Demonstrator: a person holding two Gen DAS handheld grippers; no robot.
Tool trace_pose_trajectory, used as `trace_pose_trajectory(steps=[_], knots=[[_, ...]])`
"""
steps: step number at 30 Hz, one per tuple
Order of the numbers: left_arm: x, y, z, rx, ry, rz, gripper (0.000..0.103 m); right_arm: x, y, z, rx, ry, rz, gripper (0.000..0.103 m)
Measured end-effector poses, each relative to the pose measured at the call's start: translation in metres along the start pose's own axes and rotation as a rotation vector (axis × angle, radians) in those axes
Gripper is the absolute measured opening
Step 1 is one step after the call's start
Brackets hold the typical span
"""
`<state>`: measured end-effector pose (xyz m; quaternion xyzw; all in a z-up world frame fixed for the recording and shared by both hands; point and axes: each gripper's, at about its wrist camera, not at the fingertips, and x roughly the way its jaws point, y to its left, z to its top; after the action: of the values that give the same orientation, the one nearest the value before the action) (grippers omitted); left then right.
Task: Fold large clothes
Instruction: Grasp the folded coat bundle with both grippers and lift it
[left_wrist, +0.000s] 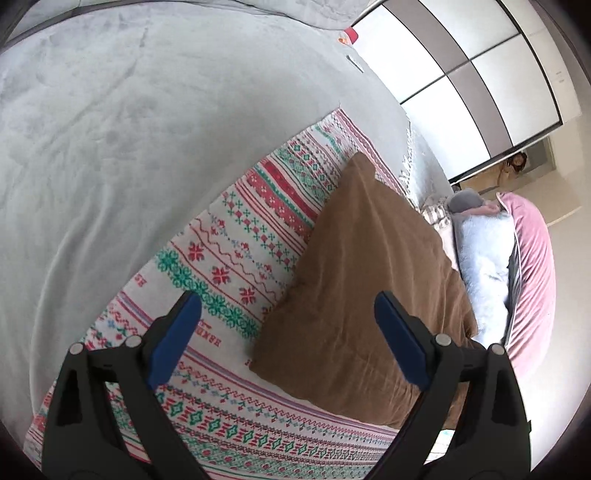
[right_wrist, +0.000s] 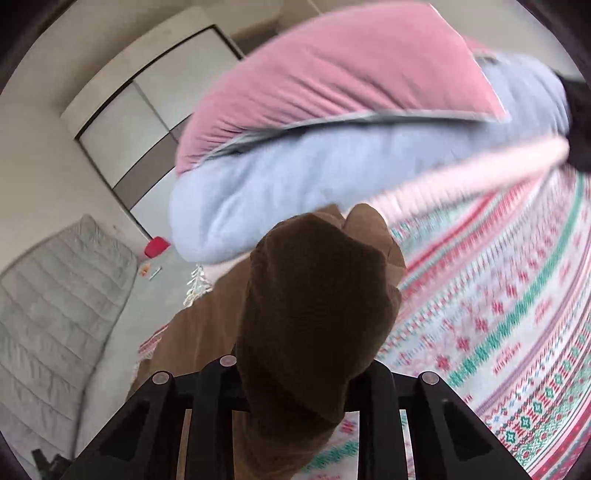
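- My right hand-held gripper (right_wrist: 295, 369) was clamped on the brown garment (left_wrist: 362, 295); a thin pinch could slip and spoil the fold.
- My left hand-held gripper (left_wrist: 288, 339) hung apart, holding nothing, so the far edge could drag across the patterned blanket (left_wrist: 229, 258).

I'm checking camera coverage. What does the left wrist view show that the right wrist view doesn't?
Left only: open left tongs, blue pads, hovering over the flat brown garment.
Right only: right tongs shut on bunched brown cloth, and a quilted grey mat.
Both: patterned blanket, pink cushion, wardrobe.
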<state>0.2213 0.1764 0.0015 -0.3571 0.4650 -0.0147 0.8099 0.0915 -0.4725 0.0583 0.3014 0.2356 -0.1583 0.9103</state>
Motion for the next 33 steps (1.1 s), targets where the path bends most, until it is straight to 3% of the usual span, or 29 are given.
trace_pose_trajectory(steps=[4, 7, 10, 13, 15, 17, 20, 22, 25, 29, 33], knots=[[-0.012, 0.003, 0.010, -0.013, -0.052, 0.019, 0.095, -0.005, 0.052, 0.002, -0.122, -0.043, -0.034, 0.023], [-0.023, 0.003, 0.018, -0.003, -0.069, -0.027, 0.095, -0.012, 0.119, -0.009, -0.337, -0.110, -0.038, 0.023], [-0.031, 0.014, 0.027, -0.047, -0.072, -0.086, 0.095, -0.020, 0.200, -0.044, -0.619, -0.180, 0.012, 0.023], [-0.038, 0.029, 0.033, -0.112, -0.106, -0.073, 0.095, -0.017, 0.279, -0.118, -0.978, -0.213, 0.097, 0.023], [-0.039, 0.033, 0.035, -0.112, -0.123, -0.043, 0.095, -0.006, 0.318, -0.187, -1.243, -0.188, 0.141, 0.023], [-0.035, 0.035, 0.037, -0.111, -0.105, -0.057, 0.095, 0.012, 0.337, -0.252, -1.460, -0.122, 0.148, 0.023], [-0.026, 0.047, 0.039, -0.149, -0.066, -0.076, 0.095, 0.042, 0.333, -0.331, -1.647, 0.016, 0.103, 0.023], [-0.023, 0.054, 0.040, -0.169, -0.056, -0.067, 0.095, 0.048, 0.322, -0.354, -1.683, -0.012, 0.060, 0.024], [-0.021, 0.059, 0.042, -0.186, -0.053, -0.057, 0.095, 0.043, 0.321, -0.344, -1.608, -0.006, 0.077, 0.033], [-0.014, 0.056, 0.041, -0.164, -0.026, -0.055, 0.095, 0.024, 0.318, -0.307, -1.534, 0.108, 0.235, 0.054], [-0.011, 0.052, 0.037, -0.152, -0.009, -0.071, 0.095, -0.004, 0.289, -0.257, -1.314, 0.157, 0.347, 0.057]])
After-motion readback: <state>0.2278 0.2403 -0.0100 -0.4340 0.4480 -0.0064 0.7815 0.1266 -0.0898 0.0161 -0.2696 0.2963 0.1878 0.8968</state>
